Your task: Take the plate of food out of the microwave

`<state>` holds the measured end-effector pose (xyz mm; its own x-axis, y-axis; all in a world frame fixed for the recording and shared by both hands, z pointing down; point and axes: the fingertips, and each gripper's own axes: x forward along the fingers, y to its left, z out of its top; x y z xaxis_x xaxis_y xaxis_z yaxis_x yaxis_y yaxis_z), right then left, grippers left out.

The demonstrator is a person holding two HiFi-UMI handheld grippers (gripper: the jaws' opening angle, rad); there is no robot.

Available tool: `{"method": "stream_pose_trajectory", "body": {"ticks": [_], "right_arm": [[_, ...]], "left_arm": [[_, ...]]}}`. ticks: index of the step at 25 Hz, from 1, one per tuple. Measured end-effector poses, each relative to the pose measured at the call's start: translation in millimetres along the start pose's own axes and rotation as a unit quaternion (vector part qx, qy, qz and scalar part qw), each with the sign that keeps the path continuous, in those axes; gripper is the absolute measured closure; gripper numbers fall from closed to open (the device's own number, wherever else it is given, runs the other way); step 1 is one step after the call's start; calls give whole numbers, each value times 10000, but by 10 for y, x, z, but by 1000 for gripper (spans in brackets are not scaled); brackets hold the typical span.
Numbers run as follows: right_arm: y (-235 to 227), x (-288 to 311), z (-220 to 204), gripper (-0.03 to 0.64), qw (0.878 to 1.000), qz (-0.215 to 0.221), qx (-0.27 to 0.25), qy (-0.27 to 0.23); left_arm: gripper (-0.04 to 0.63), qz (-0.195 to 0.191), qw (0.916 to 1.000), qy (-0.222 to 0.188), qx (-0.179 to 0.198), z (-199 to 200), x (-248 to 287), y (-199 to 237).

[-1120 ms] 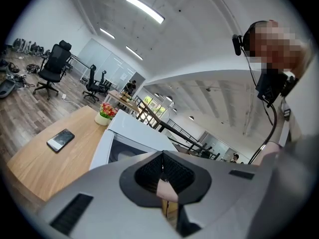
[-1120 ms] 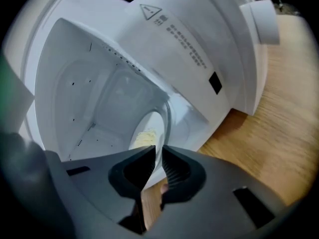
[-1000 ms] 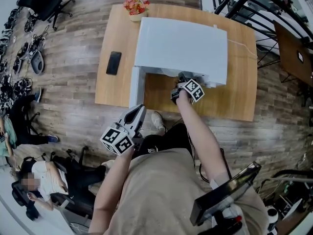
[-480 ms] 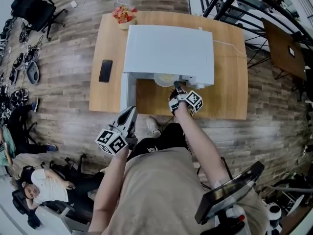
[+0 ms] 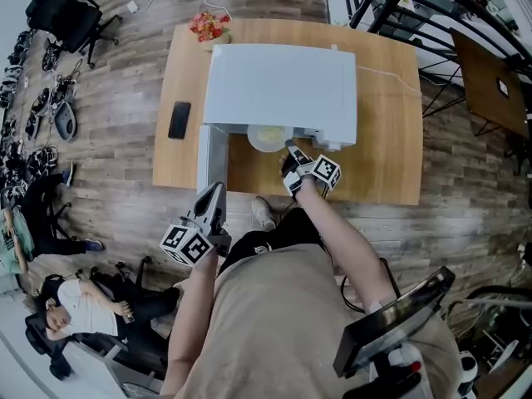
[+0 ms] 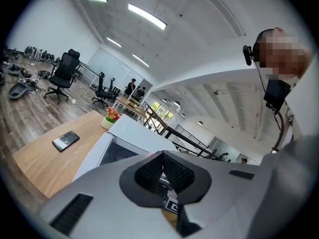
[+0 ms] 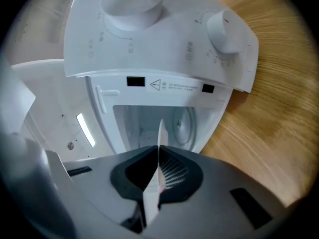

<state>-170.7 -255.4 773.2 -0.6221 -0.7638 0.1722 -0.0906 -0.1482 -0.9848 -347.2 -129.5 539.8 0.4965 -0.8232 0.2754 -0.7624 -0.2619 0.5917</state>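
Observation:
A white microwave (image 5: pixel 278 77) stands on the wooden table (image 5: pixel 382 140), its door (image 5: pixel 205 156) swung open to the left. A white plate of pale food (image 5: pixel 268 136) sticks halfway out of its mouth. My right gripper (image 5: pixel 288 147) is shut on the plate's near rim. In the right gripper view the rim (image 7: pixel 159 138) shows edge-on between the pads, with the microwave's open cavity (image 7: pixel 144 121) behind it. My left gripper (image 5: pixel 215 191) hangs off the table's front edge, shut and holding nothing; its pads (image 6: pixel 149 171) meet in the left gripper view.
A black phone (image 5: pixel 179 120) lies on the table left of the microwave, and a pot of flowers (image 5: pixel 207 28) stands at the far left corner. The microwave's control panel with two knobs (image 7: pixel 227 31) is right of the cavity. Office chairs and people are on the floor to the left.
The right gripper has drawn back toward me with the plate, which now shows outside the microwave's mouth. The left gripper has hardly moved.

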Motion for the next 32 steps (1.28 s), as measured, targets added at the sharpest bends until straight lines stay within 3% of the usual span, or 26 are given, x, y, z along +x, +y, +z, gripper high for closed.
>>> {"method": "stream_pose_trajectory", "body": {"ticks": [7,15,25,32], "right_arm": [[441,-374,-269,600,9958,299,129,856],[899,-1140,-150,600,9865,631,3,1514],[1380,-1587,158,600,9807,1053,-233,1629],[1472,-1749,276,600,9772,1163,-317,1747]], "left_arm": [[591,221,9994,-256,-123,120,-17,30],[591,187,9994,-235,-153,-31,365,-260],[591,78,9998,-202,-16,-86,716,-491],[591,171,9995,-246,40,-134,751,-590]]}}
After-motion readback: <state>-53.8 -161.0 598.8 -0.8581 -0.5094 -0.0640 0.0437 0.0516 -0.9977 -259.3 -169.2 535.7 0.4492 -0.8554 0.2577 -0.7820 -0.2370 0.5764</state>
